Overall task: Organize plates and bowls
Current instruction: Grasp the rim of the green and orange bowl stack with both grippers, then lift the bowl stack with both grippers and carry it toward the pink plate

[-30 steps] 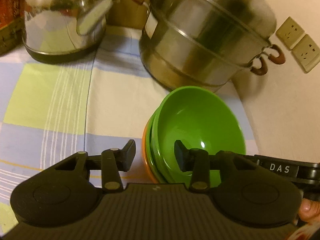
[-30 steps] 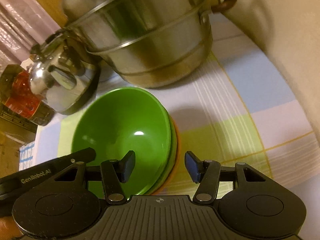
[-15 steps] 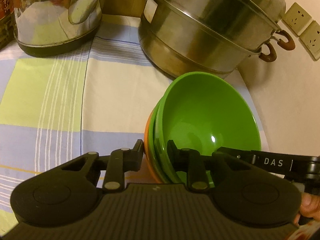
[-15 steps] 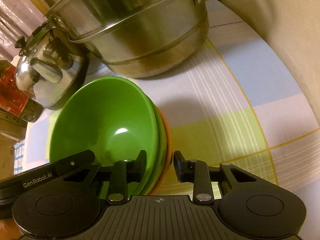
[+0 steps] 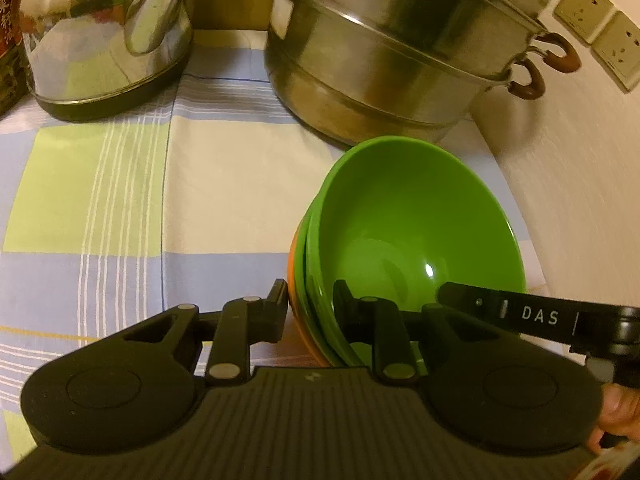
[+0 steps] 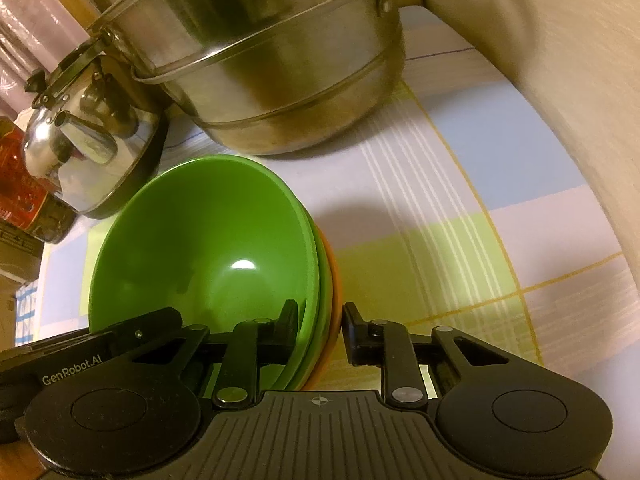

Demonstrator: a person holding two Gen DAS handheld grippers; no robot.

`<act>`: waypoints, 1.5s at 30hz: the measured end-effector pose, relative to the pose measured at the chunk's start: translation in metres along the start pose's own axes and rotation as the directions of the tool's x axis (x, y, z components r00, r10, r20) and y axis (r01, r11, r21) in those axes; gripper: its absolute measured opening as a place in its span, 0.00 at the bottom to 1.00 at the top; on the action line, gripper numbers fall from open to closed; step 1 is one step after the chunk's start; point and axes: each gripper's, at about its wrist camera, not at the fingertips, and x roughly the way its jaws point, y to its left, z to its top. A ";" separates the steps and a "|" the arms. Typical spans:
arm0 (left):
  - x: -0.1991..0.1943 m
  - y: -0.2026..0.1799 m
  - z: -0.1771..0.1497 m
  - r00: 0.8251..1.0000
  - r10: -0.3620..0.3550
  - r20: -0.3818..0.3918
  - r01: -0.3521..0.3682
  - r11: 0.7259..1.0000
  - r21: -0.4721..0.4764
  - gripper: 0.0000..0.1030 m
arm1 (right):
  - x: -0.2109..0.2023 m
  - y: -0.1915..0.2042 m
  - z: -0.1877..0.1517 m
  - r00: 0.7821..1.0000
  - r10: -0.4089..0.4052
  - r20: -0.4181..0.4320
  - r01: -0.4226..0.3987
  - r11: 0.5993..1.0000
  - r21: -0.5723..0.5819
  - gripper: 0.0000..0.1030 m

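A stack of bowls, green ones [image 5: 416, 232] nested in an orange one [image 5: 294, 280], sits on the checked tablecloth in front of the steamer pot. My left gripper [image 5: 310, 300] is shut on the stack's left rim, one finger outside, one inside. My right gripper [image 6: 318, 320] is shut on the stack's right rim [image 6: 326, 280] the same way. The stack also shows in the right wrist view [image 6: 200, 248]. Each gripper's body shows at the edge of the other's view.
A large steel steamer pot [image 5: 400, 40] stands just behind the bowls. A steel kettle [image 5: 104, 28] stands at the back left. A wall with sockets [image 5: 596, 20] runs along the right. A red tin [image 6: 20, 184] stands by the kettle.
Both grippers have closed from open onto the rims of the bowl stack. The stack looks slightly raised and nearer than a second ago.
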 end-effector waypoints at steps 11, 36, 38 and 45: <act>-0.026 -0.047 -0.015 0.998 -0.060 0.020 0.059 0.997 0.053 0.20 | -0.053 -0.025 -0.014 0.998 -0.034 0.058 0.033 0.999 0.026 0.23; -0.099 -0.125 -0.161 0.995 -0.100 -0.006 0.100 0.988 0.118 0.21 | -0.173 -0.092 -0.152 0.991 -0.092 0.096 0.084 0.993 0.084 0.22; -0.106 -0.123 -0.173 0.996 -0.091 -0.001 0.091 0.989 0.118 0.21 | -0.174 -0.092 -0.163 0.993 -0.078 0.089 0.070 0.994 0.086 0.22; -0.125 -0.110 -0.212 0.998 -0.069 0.003 0.068 0.992 0.102 0.21 | -0.182 -0.088 -0.199 0.996 -0.054 0.077 0.049 0.996 0.073 0.22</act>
